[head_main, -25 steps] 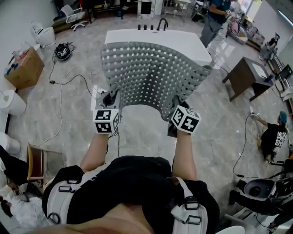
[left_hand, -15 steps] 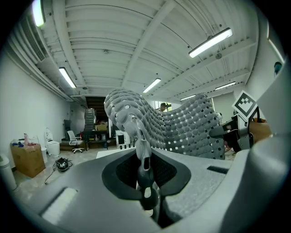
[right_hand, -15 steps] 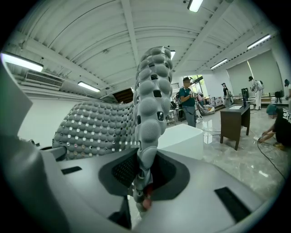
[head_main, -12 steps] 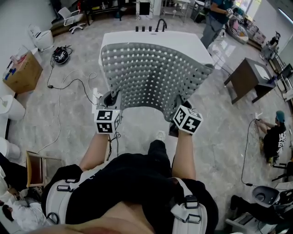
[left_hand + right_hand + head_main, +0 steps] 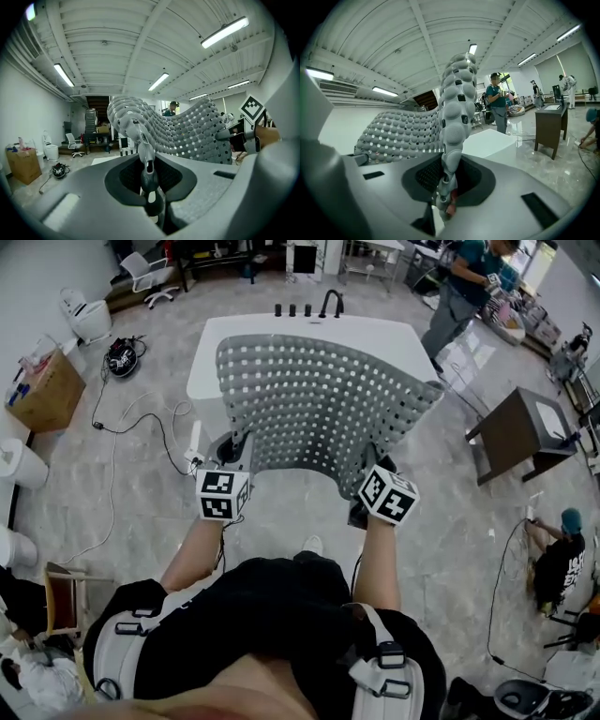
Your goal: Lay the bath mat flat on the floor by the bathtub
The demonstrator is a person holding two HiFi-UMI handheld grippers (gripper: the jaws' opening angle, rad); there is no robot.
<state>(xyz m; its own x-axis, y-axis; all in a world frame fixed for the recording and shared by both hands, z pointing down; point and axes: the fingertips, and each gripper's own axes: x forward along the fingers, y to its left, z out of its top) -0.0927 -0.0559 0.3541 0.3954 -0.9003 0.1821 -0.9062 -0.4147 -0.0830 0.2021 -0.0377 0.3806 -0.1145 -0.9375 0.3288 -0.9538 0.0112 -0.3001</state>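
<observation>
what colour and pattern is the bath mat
The bath mat is grey with rows of small holes, clearest in the head view.

The mat (image 5: 323, 399) is grey, studded with bumps and a regular grid of small square holes. The tub (image 5: 300, 322) is white, the floor (image 5: 281, 517) pale marbled grey. The cubes (image 5: 222, 495) bear black-and-white square markers. The table (image 5: 520, 432) is dark brown.

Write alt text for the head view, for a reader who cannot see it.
A grey perforated bath mat hangs spread in the air, the left gripper and right gripper each shut on a near corner. Behind it, a white bathtub with black taps stands on a grey floor; a bystander stands far right.
</observation>
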